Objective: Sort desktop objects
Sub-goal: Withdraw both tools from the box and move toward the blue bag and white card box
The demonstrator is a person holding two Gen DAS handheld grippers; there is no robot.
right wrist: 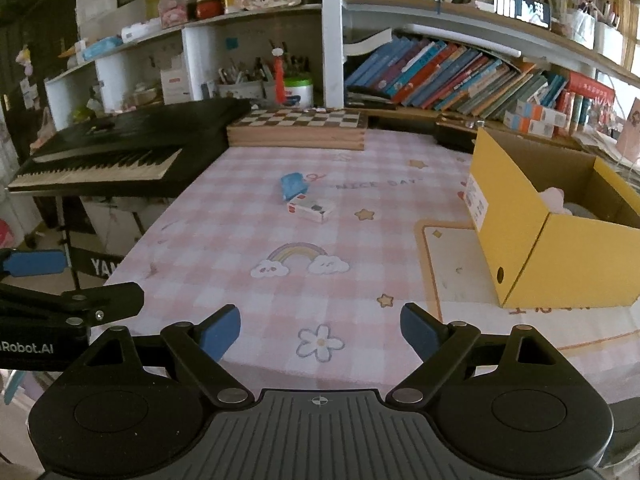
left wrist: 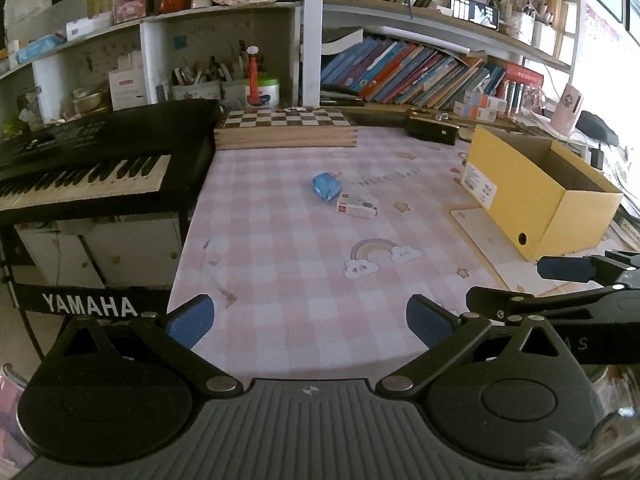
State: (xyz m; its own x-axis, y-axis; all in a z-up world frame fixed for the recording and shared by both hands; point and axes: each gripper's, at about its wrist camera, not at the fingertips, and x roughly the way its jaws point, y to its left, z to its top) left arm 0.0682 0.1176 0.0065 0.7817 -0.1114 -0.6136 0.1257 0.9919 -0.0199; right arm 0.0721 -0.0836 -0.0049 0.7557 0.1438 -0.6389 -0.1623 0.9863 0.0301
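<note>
A small blue packet (left wrist: 327, 186) lies mid-table on the pink checked cloth, touching a small white box with red print (left wrist: 357, 206). Both also show in the right wrist view, the blue packet (right wrist: 294, 186) and the white box (right wrist: 311, 208). An open yellow cardboard box (left wrist: 536, 192) stands at the right; the right wrist view (right wrist: 560, 236) shows something pink and white inside it. My left gripper (left wrist: 310, 320) is open and empty near the table's front edge. My right gripper (right wrist: 320, 330) is open and empty, to the right of the left one.
A black Yamaha keyboard (left wrist: 88, 160) stands off the table's left side. A wooden chessboard box (left wrist: 285, 126) and a black case (left wrist: 432, 128) lie at the back. Shelves of books (left wrist: 420, 72) and pen holders (left wrist: 208, 84) rise behind. A beige mat (right wrist: 452, 272) lies under the yellow box.
</note>
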